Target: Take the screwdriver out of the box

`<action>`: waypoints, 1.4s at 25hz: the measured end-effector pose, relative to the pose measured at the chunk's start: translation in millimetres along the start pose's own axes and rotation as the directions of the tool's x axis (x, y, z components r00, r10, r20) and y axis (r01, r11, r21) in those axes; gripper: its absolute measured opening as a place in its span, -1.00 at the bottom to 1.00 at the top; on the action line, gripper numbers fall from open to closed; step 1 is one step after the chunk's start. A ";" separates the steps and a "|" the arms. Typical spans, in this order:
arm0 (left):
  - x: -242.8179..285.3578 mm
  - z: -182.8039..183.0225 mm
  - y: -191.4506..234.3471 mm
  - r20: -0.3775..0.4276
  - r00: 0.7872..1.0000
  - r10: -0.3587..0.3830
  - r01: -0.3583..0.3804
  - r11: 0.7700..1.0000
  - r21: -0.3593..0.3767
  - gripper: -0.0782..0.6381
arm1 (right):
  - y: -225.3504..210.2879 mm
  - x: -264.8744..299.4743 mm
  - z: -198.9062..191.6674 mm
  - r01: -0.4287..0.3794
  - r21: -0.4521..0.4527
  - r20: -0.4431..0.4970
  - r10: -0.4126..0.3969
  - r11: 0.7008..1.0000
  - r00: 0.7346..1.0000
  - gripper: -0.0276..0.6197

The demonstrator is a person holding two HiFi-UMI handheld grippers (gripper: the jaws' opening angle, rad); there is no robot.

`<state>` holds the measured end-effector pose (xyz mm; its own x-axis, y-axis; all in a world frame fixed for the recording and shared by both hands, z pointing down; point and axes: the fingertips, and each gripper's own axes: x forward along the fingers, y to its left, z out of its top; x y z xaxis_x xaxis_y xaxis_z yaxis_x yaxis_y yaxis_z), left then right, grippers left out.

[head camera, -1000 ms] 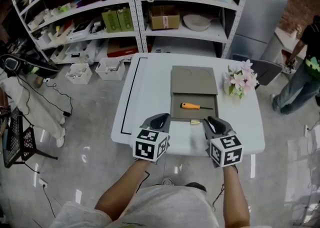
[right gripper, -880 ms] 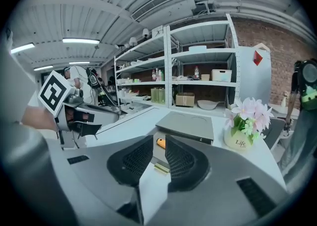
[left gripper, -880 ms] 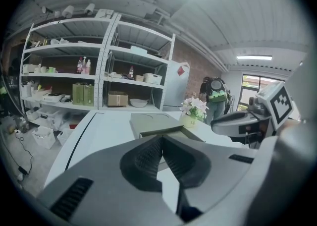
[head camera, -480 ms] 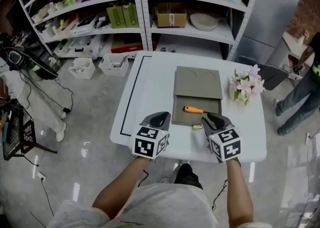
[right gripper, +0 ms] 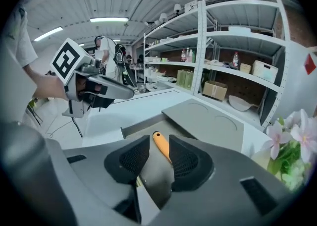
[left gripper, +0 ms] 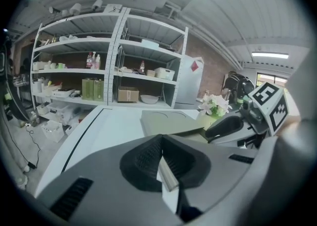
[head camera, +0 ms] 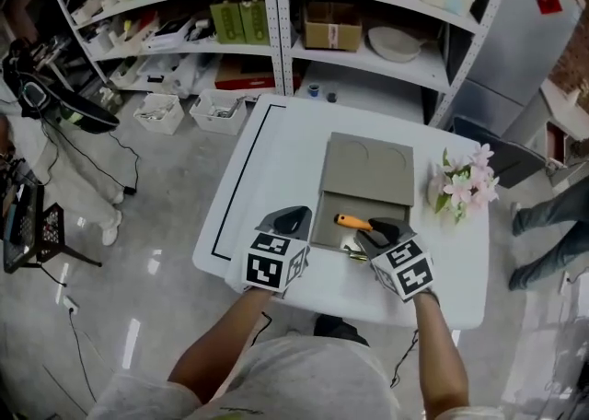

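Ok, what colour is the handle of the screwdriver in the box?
Orange. The screwdriver handle shows best in the right gripper view.

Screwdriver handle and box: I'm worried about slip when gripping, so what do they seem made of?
Screwdriver handle: smooth orange plastic, probably, with a slight sheen. Box: matte grey-brown, flat and unglossy, likely cardboard or fibreboard; can't tell which.

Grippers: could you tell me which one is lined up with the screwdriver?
The right gripper: its jaws have just been opening and frame the screwdriver handle in the box, not pressing it. The left gripper is shut, beside the box.
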<state>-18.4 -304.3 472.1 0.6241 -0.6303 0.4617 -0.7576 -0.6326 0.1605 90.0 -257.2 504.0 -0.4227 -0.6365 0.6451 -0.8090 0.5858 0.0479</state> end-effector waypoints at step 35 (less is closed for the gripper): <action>70.6 -13.2 38.0 -0.068 0.990 0.121 -0.129 0.984 -0.124 -0.77 | -6.4 83.0 -36.3 -0.385 -0.197 -0.240 0.337 0.901 0.911 -0.56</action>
<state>-5.6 -366.9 522.2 0.5134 -0.6699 0.5363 -0.8494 -0.4856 0.2065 75.0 -295.6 585.0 -0.5596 -0.2620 0.7863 -0.4857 0.8724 -0.0550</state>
